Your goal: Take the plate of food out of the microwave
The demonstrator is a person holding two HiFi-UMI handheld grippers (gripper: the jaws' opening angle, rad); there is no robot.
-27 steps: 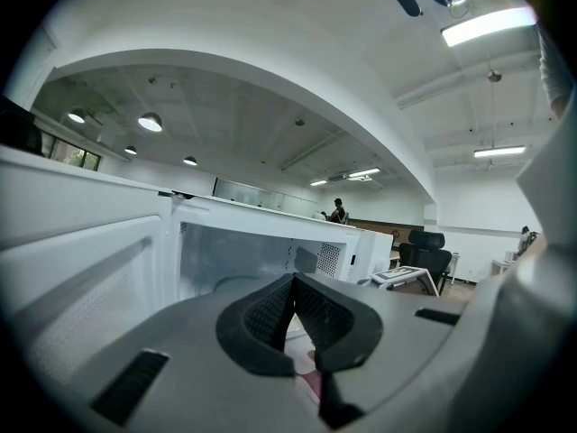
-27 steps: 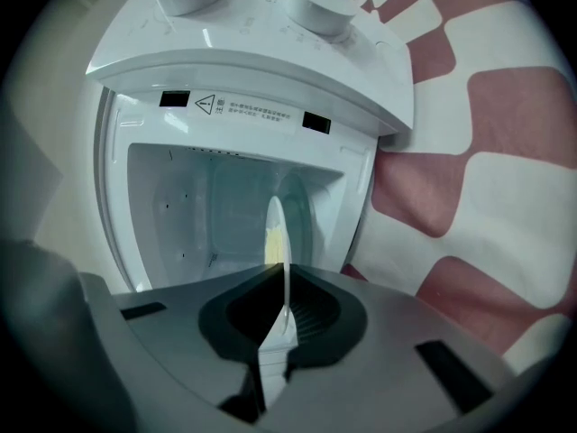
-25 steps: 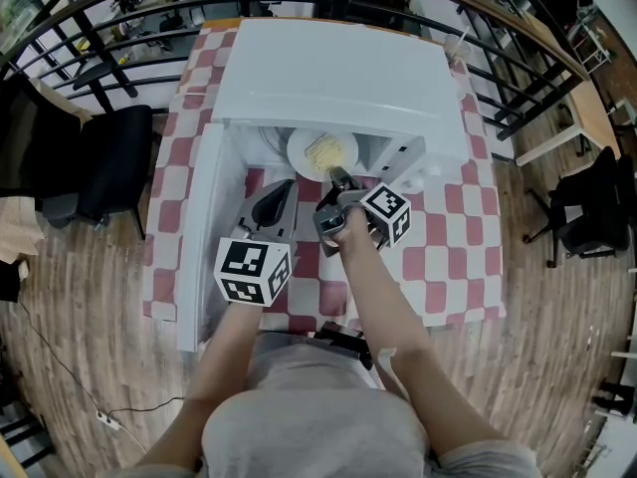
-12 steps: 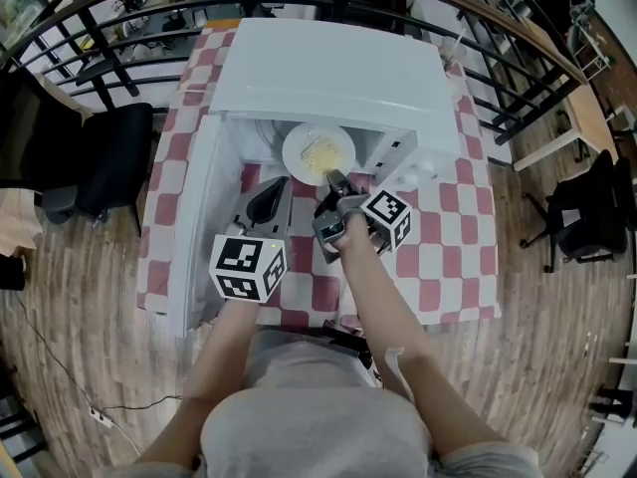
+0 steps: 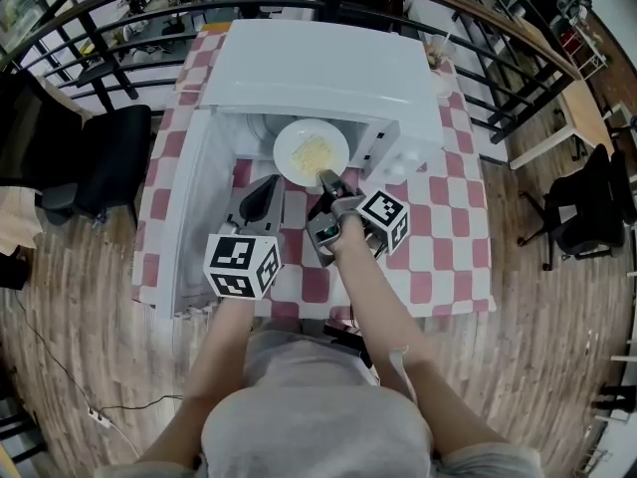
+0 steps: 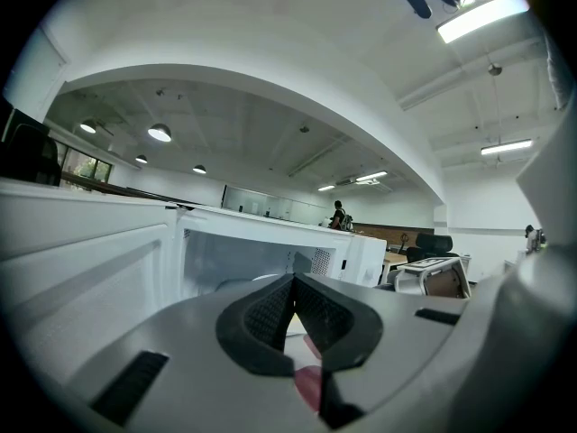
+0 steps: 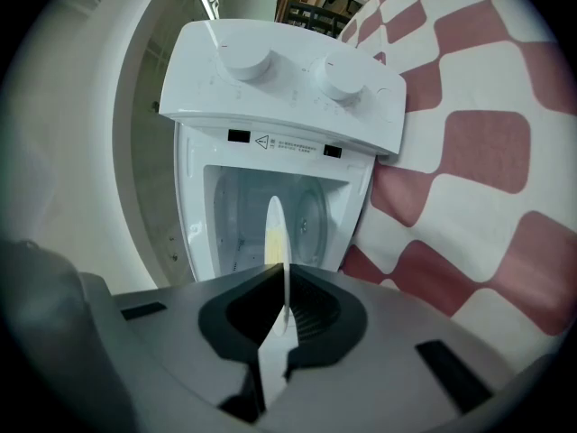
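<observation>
A white plate (image 5: 312,152) with pale yellow food is half out of the open white microwave (image 5: 318,68), over the checked tablecloth (image 5: 438,237). My right gripper (image 5: 328,180) is shut on the plate's near rim. In the right gripper view the plate (image 7: 274,233) shows edge-on between the pads of the right gripper (image 7: 286,300), with the microwave (image 7: 279,88) cavity behind it. My left gripper (image 5: 261,199) hovers just left of the plate, in front of the opening, touching nothing. Its jaws stand together in the left gripper view, where the left gripper (image 6: 293,296) has nothing between them.
The microwave door (image 5: 189,207) hangs open to the left, close beside my left gripper. The table ends just in front of the person. A black chair (image 5: 109,157) stands left of the table, another chair (image 5: 587,207) far right, and a dark railing (image 5: 498,28) curves behind.
The right gripper has drawn the plate out of the microwave toward the person; more of the plate now shows. The left gripper has shifted only slightly.
</observation>
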